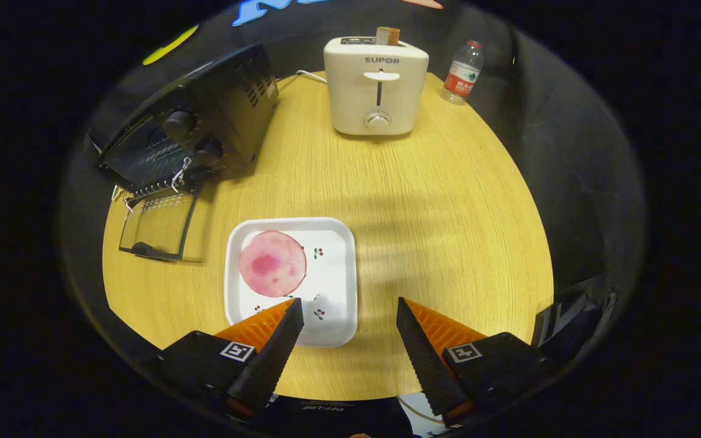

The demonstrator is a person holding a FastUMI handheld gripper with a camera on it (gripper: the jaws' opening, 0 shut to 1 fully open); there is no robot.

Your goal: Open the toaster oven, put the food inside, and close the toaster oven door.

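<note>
Gripper view: a round pink slice [272, 263], perhaps ham, is being held by a square white plate [338, 292]; the gripper [349, 316] is being kept wide apart, gripping nothing, with the toaster oven [204, 131] door [157, 226] lying open.

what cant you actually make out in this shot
- Toaster oven interior: dark behind the open door, gripper view.
- Plate near corner: covered by one finger of the open tongs.
- Toaster slot contents: only a tip pokes out.
- Bottle label: too small.
</note>
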